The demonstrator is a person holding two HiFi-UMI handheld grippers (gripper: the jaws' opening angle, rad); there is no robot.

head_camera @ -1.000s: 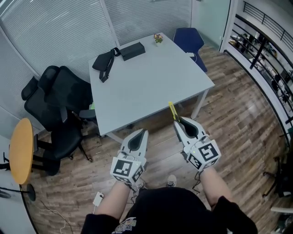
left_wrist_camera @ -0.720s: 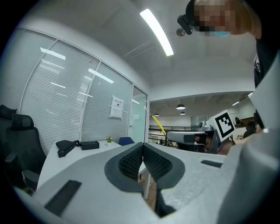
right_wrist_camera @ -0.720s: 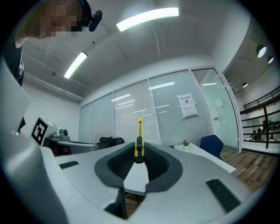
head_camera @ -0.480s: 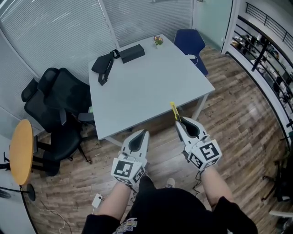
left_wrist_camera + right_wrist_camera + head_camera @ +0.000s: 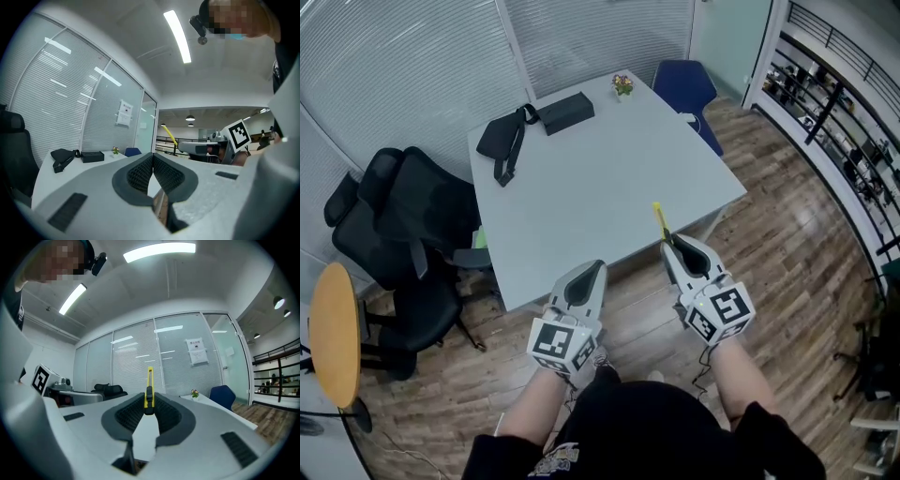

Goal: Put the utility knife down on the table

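A yellow utility knife (image 5: 660,221) sticks out forward from my right gripper (image 5: 673,247), which is shut on it just in front of the near edge of the white table (image 5: 600,178). In the right gripper view the utility knife (image 5: 149,392) stands upright between the black pads, its yellow blade end pointing up and away. My left gripper (image 5: 593,271) is level beside it, short of the table's near edge, shut with nothing in it. In the left gripper view the left gripper (image 5: 152,159) has its pads together, and the right gripper with the knife (image 5: 169,136) shows at the right.
On the table's far side lie a black bag (image 5: 502,139), a black box (image 5: 564,112) and a small flower pot (image 5: 622,85). A black office chair (image 5: 403,220) stands left of the table, a blue chair (image 5: 684,84) at its far right corner, a round orange table (image 5: 333,333) at the far left.
Both grippers and the person have moved forward toward the table's near edge. The knife's tip now reaches over the table edge. The jaws have not changed.
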